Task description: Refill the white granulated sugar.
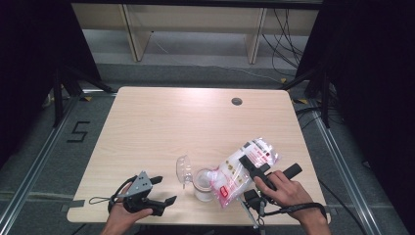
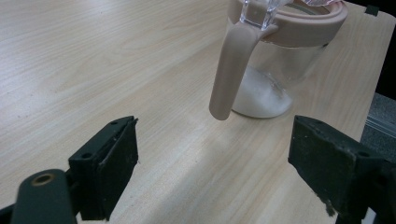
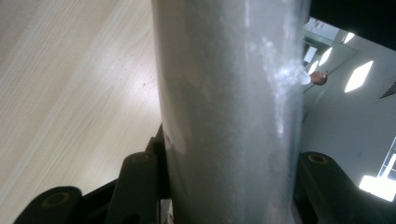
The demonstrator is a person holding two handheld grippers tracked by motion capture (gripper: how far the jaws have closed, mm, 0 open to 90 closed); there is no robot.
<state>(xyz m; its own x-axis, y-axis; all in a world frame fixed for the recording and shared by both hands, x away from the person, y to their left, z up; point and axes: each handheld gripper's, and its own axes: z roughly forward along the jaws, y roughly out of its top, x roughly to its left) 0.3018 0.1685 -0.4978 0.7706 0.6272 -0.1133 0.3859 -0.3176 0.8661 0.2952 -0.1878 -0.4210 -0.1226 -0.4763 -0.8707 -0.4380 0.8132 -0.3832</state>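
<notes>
A clear jar (image 1: pixel 203 185) with a pink rim stands near the table's front edge, its clear lid (image 1: pixel 184 169) swung open to the left. In the left gripper view the jar (image 2: pixel 275 60) holds a little white powder (image 2: pixel 261 97), and a pink latch (image 2: pixel 231 70) hangs down its side. A plastic bag of white powder (image 1: pixel 230 177) with red print leans over the jar's mouth from the right. My right gripper (image 1: pixel 253 165) is shut on the bag (image 3: pixel 229 93), which stands between its jaws. My left gripper (image 1: pixel 165 190) is open, left of the jar, with nothing in it (image 2: pixel 212 135).
The wooden table (image 1: pixel 161 122) has a round cable hole (image 1: pixel 237 101) at the back right. Beyond its far edge stand wooden furniture legs (image 1: pixel 132 34) and loose cables (image 1: pixel 288 34). Dark curtains flank both sides. The jar stands close to the table's front edge.
</notes>
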